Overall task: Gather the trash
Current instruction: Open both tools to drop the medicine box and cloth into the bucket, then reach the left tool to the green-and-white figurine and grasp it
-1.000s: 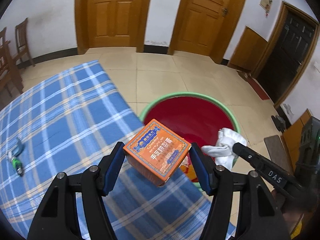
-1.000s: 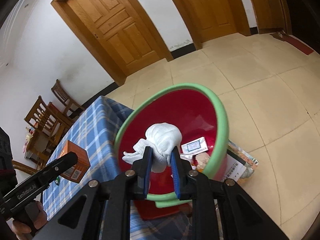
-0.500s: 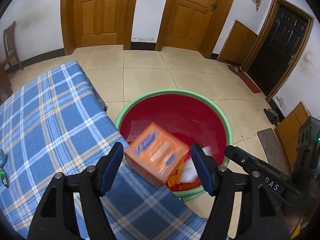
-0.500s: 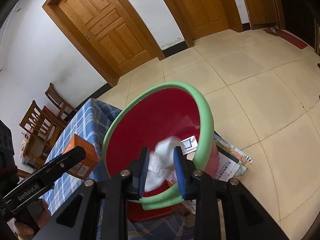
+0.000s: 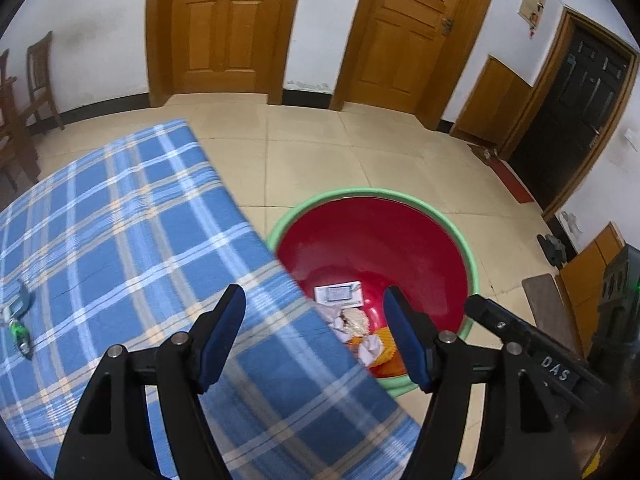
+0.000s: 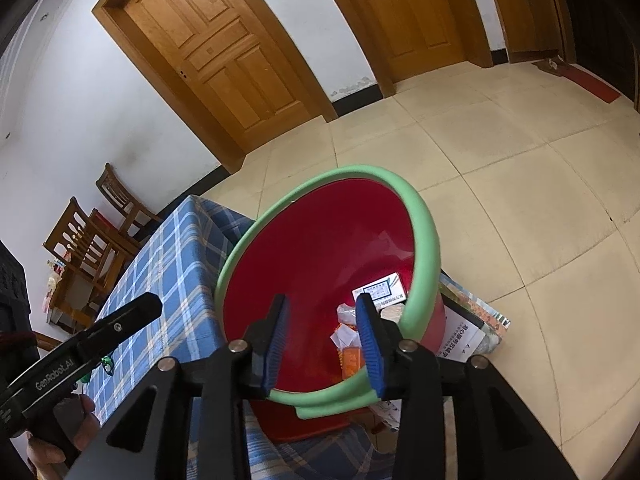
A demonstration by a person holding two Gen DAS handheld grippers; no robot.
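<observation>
Left gripper [image 5: 316, 336]: blue-padded fingers [image 5: 224, 332] spread wide, nothing between them; jaws have just been opening. It hangs over the worktop's [image 5: 120, 240] right edge, above a smooth woven blue plaid cloth.

Right gripper [image 6: 324, 344]: ribbed blue fingers [image 6: 366, 344] parted, nothing pinched; jaws have just been opening. It hangs over the basin's near rim.

Basin [image 5: 440, 224]: round, glossy red plastic with a pale green rolled rim, on the tiled floor just beside the worktop's right edge. Contents: a flat white printed box [image 5: 339, 293], crumpled white paper [image 5: 370, 346], orange scraps [image 6: 352, 358], all pooled at the bottom; the orange item is possibly a carton, too blurred to confirm.

Left view only: a small green object [image 5: 18, 328] near the worktop's left edge. Right view only: printed cardboard [image 6: 468, 328] on the floor, touching the basin's outer wall, and a hand [image 6: 60, 440] on the left gripper's handle.
</observation>
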